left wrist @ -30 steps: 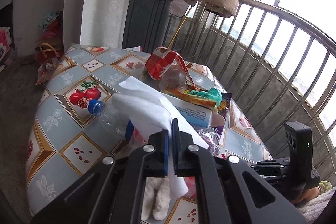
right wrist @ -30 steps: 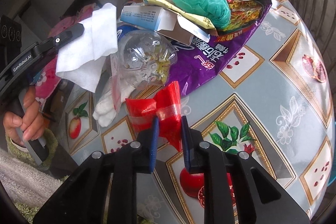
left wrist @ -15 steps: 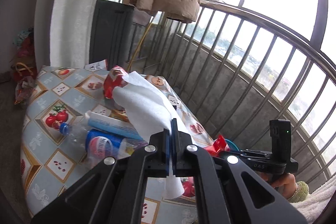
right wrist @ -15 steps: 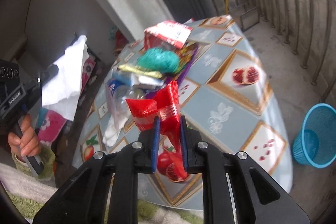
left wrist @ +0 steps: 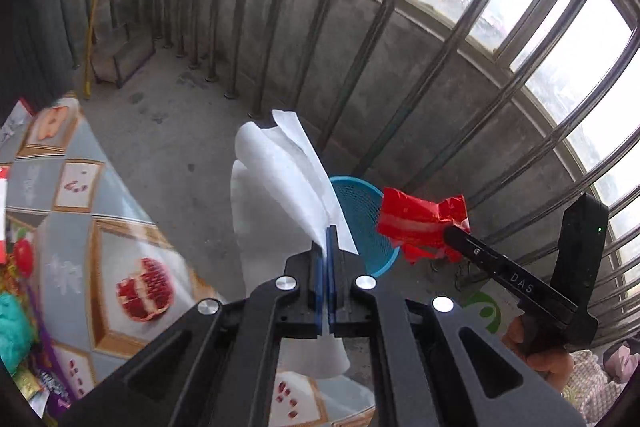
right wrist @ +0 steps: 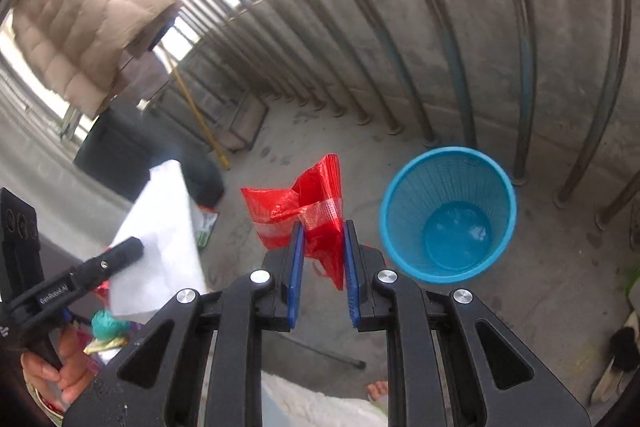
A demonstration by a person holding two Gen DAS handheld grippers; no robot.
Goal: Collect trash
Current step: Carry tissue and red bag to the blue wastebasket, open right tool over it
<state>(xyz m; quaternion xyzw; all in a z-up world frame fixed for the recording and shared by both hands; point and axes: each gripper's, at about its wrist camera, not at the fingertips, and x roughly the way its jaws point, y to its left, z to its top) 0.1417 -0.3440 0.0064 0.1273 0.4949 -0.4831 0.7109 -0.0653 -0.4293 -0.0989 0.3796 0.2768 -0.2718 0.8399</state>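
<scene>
My left gripper [left wrist: 327, 229] is shut on a white paper tissue [left wrist: 276, 187], held in the air past the table edge. The tissue also shows in the right wrist view [right wrist: 158, 239]. My right gripper [right wrist: 320, 227] is shut on a crumpled red plastic wrapper [right wrist: 304, 207], also seen in the left wrist view [left wrist: 420, 221]. A blue mesh waste basket [right wrist: 448, 215] stands on the concrete floor, below and right of the right gripper. In the left wrist view the basket [left wrist: 360, 215] is partly hidden behind the tissue and the wrapper.
The table with the fruit-pattern cloth [left wrist: 80, 227] lies to the left, with more trash at its edge [left wrist: 12, 323]. Metal railing bars [left wrist: 360, 47] and a concrete wall close off the balcony. A beige jacket [right wrist: 84, 7] hangs from the railing.
Both grippers have swung away from the table toward the blue basket on the floor, each still holding its item. The basket is now close below the right gripper.
</scene>
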